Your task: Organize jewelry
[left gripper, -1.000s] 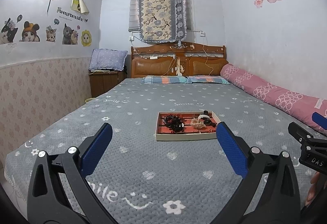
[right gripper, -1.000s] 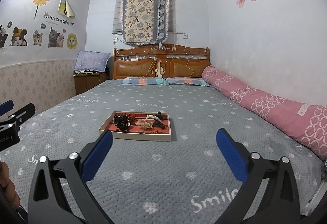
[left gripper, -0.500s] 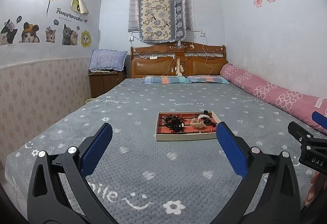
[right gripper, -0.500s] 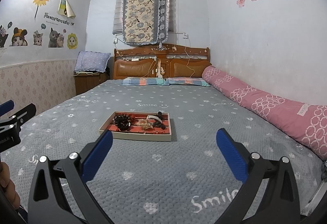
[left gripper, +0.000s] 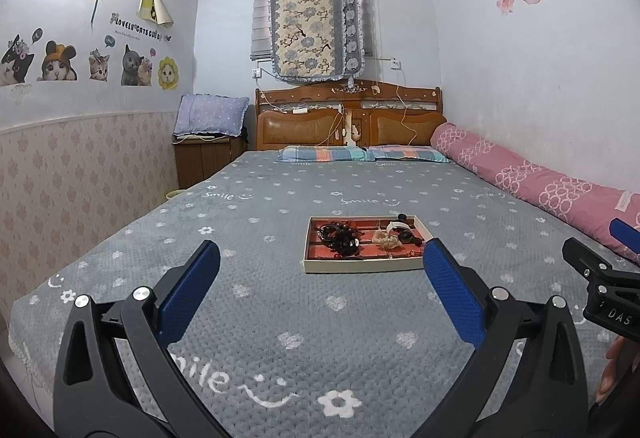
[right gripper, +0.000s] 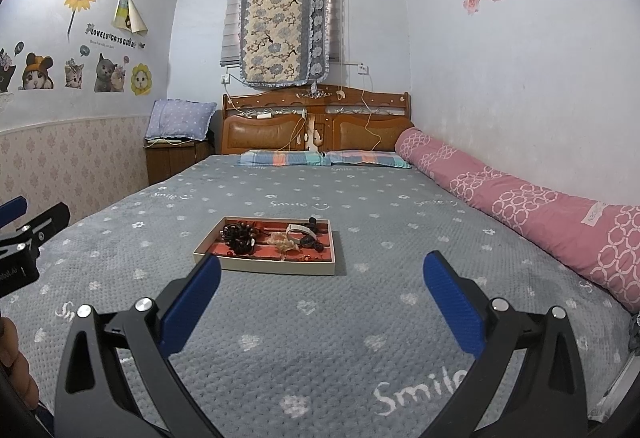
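Shallow rectangular tray (left gripper: pixel 362 267) with pale rim and red lining, flat on the grey bedspread, well ahead of the left gripper (left gripper: pixel 320 286), between its spread blue fingers and nearer the right one; seen from the right gripper (right gripper: pixel 322 288), ahead and off toward its left finger; dark beaded bracelets (left gripper: pixel 339 236) piled in the tray's left part; pale beige beaded cluster (left gripper: pixel 385 238) right of them, near the middle; white band (left gripper: pixel 396 225) and small black pieces (left gripper: pixel 407 237) toward the far right corner; contents loosely tangled, finer detail too small to make out.
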`<action>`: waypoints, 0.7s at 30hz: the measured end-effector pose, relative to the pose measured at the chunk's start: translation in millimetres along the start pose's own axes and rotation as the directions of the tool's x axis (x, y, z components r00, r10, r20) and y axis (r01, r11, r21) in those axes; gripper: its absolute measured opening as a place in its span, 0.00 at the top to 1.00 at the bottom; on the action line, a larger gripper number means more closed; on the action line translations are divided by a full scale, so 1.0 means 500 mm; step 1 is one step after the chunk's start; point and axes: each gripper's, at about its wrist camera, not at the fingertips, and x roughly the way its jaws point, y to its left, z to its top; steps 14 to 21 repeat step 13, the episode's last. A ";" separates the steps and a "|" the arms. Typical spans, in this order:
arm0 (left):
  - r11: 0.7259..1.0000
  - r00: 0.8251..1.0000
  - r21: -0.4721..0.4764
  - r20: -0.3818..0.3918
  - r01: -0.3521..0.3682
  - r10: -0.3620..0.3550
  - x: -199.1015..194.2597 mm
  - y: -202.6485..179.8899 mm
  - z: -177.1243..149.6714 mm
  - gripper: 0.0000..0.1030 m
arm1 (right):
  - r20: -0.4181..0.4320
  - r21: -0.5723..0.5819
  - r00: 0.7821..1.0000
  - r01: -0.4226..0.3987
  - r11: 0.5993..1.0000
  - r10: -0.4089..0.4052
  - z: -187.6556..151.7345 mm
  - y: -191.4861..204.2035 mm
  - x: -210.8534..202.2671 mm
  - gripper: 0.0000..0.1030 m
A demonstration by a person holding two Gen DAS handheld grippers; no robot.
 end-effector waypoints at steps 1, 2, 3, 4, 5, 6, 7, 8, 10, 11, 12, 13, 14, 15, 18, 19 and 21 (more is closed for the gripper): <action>1.000 1.000 0.000 0.000 0.000 0.000 0.000 0.000 0.000 0.05 | -0.002 0.000 1.000 0.000 1.000 0.000 0.000 0.000 0.000 0.04; 1.000 1.000 0.000 0.001 -0.001 0.001 0.000 0.000 0.001 0.05 | -0.004 0.000 1.000 0.000 1.000 0.000 0.000 0.000 0.001 0.04; 1.000 1.000 0.000 0.000 -0.002 0.002 0.000 0.000 0.001 0.05 | -0.005 0.000 1.000 -0.001 1.000 0.001 0.001 0.000 0.002 0.04; 1.000 1.000 0.000 0.002 -0.005 0.005 0.000 0.000 0.000 0.05 | -0.005 0.000 1.000 -0.001 1.000 0.001 0.000 0.000 0.002 0.04; 1.000 1.000 0.001 0.005 -0.012 0.012 -0.001 0.000 0.000 0.05 | -0.004 0.000 1.000 0.000 1.000 0.000 0.000 0.000 0.002 0.04; 1.000 1.000 0.001 0.006 -0.016 0.016 -0.003 0.000 0.002 0.05 | -0.004 0.000 1.000 0.000 1.000 0.000 0.001 0.000 0.003 0.04; 1.000 1.000 0.001 0.004 -0.015 0.015 -0.004 0.000 0.003 0.05 | -0.005 0.000 1.000 0.001 1.000 -0.001 0.001 0.000 0.004 0.04; 1.000 1.000 -0.001 0.003 -0.010 0.010 -0.005 0.001 0.003 0.05 | -0.006 0.000 1.000 -0.001 1.000 0.001 0.000 0.000 0.005 0.04; 1.000 1.000 -0.004 0.000 -0.003 0.003 -0.008 0.001 0.004 0.05 | -0.007 0.000 1.000 -0.001 1.000 0.001 0.000 -0.001 0.005 0.04; 1.000 1.000 -0.003 0.002 -0.006 0.006 -0.009 0.001 0.005 0.05 | -0.007 -0.001 1.000 -0.001 1.000 0.001 0.000 0.000 0.005 0.04; 1.000 1.000 -0.003 0.002 -0.008 0.008 -0.009 0.002 0.005 0.05 | -0.007 -0.001 1.000 0.000 1.000 0.000 0.001 -0.001 0.005 0.04; 1.000 1.000 -0.004 0.002 -0.008 0.008 -0.010 0.002 0.006 0.05 | -0.008 -0.001 1.000 -0.001 1.000 0.001 0.000 -0.001 0.006 0.04; 1.000 1.000 -0.004 0.002 -0.008 0.008 -0.010 0.002 0.006 0.05 | -0.008 -0.001 1.000 -0.001 1.000 0.001 0.000 -0.001 0.006 0.04; 1.000 1.000 -0.004 0.002 -0.008 0.008 -0.010 0.002 0.006 0.05 | -0.008 -0.001 1.000 -0.001 1.000 0.001 0.000 -0.001 0.006 0.04; 1.000 1.000 -0.004 0.002 -0.008 0.008 -0.010 0.002 0.006 0.05 | -0.008 -0.001 1.000 -0.001 1.000 0.001 0.000 -0.001 0.006 0.04; 1.000 1.000 -0.004 0.002 -0.008 0.008 -0.010 0.002 0.006 0.05 | -0.008 -0.001 1.000 -0.001 1.000 0.001 0.000 -0.001 0.006 0.04; 1.000 1.000 -0.004 0.002 -0.008 0.008 -0.010 0.002 0.006 0.05 | -0.008 -0.001 1.000 -0.001 1.000 0.001 0.000 -0.001 0.006 0.04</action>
